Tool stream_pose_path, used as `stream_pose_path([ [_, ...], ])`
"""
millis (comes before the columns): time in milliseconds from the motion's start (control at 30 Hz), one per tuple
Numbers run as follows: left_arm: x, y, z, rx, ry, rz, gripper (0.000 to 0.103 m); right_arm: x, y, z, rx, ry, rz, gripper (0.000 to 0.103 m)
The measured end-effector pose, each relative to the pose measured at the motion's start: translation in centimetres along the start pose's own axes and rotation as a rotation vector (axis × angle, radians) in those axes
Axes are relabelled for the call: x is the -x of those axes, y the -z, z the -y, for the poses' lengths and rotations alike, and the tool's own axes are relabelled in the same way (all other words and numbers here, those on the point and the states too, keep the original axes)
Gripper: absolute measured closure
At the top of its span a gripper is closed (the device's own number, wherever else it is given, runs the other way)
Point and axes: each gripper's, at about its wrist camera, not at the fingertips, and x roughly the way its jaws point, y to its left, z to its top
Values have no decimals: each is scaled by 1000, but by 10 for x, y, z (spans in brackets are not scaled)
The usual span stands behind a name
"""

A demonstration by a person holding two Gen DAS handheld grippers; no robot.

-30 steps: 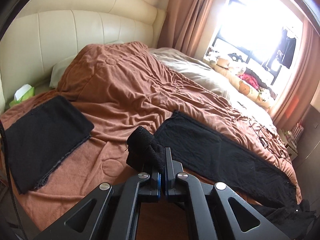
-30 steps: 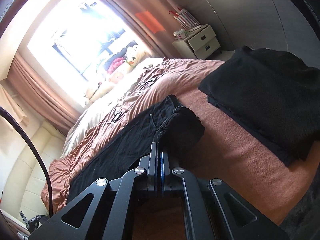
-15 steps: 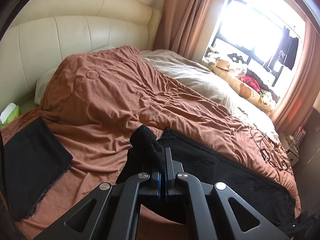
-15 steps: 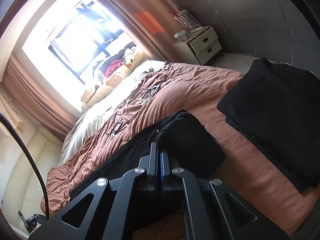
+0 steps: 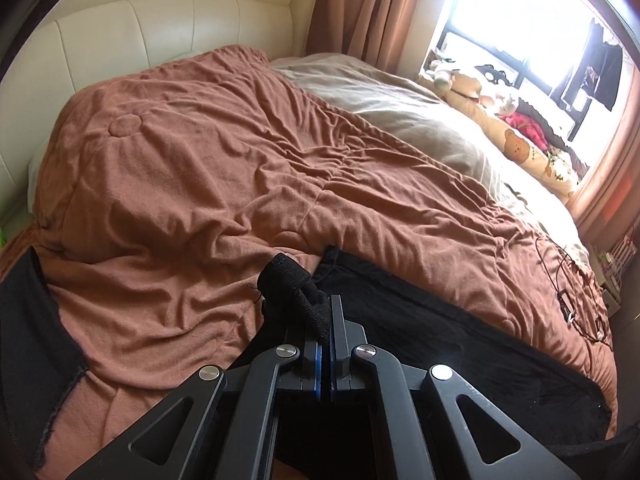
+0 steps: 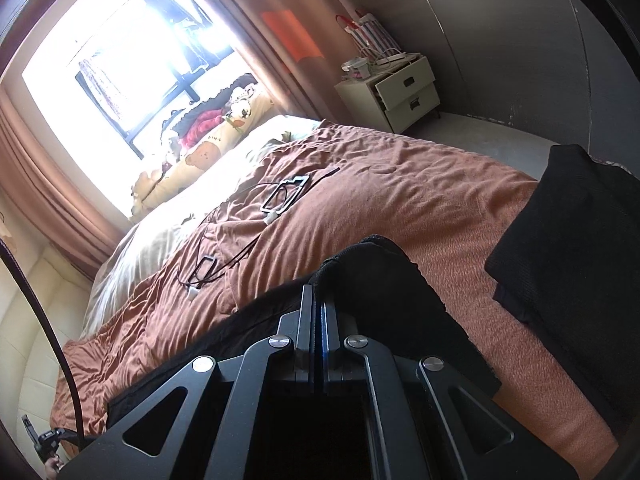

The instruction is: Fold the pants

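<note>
Bedroom; rumpled brown duvet [image 5: 208, 184] across the bed, bright window [image 5: 520, 12] upper right of left view, nightstand [image 6: 394, 92] upper right of right view. Black pants [image 5: 448, 344] stretched along lower right of left view. Left gripper [image 5: 325, 320] pinched closed on one bunched black end; right gripper [image 6: 316, 308] likewise clamped on the other end [image 6: 384, 280]. Probably light, limp, sag-prone knit; best held at corners, kept taut. Folded black garments [image 6: 580, 264] at right edge.
</note>
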Motion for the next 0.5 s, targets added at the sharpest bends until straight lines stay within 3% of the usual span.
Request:
stream_pose_path([
  [500,-130,-18,29,-30,-117,-114,101,-123,-17,-34,33,156,-77,103],
])
